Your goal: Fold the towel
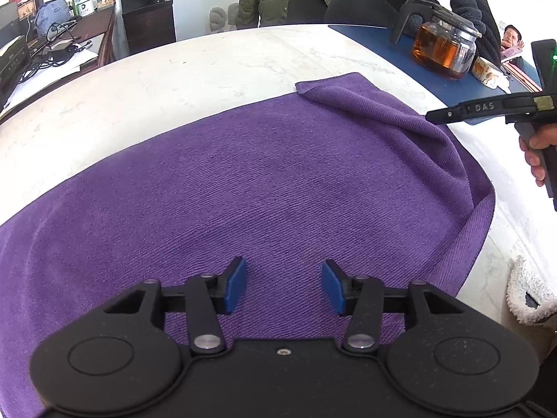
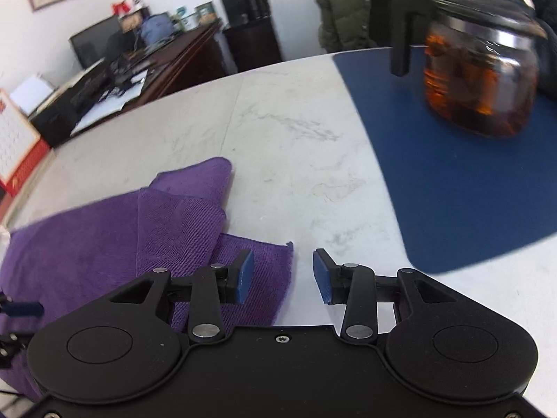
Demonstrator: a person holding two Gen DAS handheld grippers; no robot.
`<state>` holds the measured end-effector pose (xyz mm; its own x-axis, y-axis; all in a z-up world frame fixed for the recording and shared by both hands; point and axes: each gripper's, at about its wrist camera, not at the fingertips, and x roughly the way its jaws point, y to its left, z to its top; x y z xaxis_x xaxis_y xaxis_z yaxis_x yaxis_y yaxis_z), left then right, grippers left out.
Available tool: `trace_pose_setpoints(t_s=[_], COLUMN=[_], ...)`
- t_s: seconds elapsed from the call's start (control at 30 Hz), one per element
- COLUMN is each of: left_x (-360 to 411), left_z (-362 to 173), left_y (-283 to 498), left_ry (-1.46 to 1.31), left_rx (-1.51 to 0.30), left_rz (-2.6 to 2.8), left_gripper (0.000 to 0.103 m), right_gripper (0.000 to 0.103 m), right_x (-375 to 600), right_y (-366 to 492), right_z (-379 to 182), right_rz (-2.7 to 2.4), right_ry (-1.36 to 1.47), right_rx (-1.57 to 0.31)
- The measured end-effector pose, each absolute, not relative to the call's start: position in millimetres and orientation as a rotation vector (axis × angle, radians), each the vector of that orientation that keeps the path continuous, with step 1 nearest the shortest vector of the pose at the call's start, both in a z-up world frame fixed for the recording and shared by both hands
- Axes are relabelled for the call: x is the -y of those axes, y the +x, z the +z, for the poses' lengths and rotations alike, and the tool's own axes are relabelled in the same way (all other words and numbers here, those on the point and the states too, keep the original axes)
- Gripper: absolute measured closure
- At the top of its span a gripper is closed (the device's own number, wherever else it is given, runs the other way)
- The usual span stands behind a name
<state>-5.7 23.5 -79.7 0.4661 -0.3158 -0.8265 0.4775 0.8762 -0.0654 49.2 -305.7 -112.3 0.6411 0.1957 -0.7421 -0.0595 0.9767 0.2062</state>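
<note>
Purple towel (image 1: 243, 174) lies on the tabletop (image 2: 296, 132); left tongs (image 1: 283, 285) and right tongs (image 2: 282, 275) hover spread above it, pinching nothing.

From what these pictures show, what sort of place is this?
Probably an office or staff room. A wooden desk holds a monitor and papers, a water dispenser stands by the wall, and a glass teapot stands on the pale table.
</note>
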Motion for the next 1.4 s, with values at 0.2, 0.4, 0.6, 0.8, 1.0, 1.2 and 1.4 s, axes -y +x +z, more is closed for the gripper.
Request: trace_pose_setpoints(t_s=[0.2, 0.4, 0.6, 0.8, 1.0, 1.2, 1.4], left_x=[-26, -29, -31, -31, -30, -31, -33], left_z=[-79, -80, -80, -80, -80, -79, -79], left_y=[-5, -5, -4, -5, -5, -6, -6], left_ry=[0.171, 0.149, 0.14, 0.145, 0.148, 0.148, 0.153], left_rx=[-0.97, -0.965, -0.962, -0.959, -0.957, -0.954, -0.951], left_rz=[-0.492, -0.497, -0.5, -0.495, -0.487, -0.486, -0.488], left_gripper=[0.057, 0.057, 0.057, 0.057, 0.057, 0.057, 0.057], right_gripper=[0.101, 0.101, 0.101, 0.101, 0.101, 0.101, 0.096], right_x=[305, 321, 344, 368, 374, 374, 369], right_y=[46, 22, -17, -67, -109, -137, -146], right_z=[-108, -93, -86, -90, -95, -96, -92], right_rz=[0.164, 0.132, 0.05, -0.046, -0.101, -0.133, -0.168], right_ry=[0.106, 0.202, 0.246, 0.309, 0.319, 0.333, 0.292], right_rx=[-0.872, -0.846, -0.853, -0.903, -0.959, -0.989, -0.999])
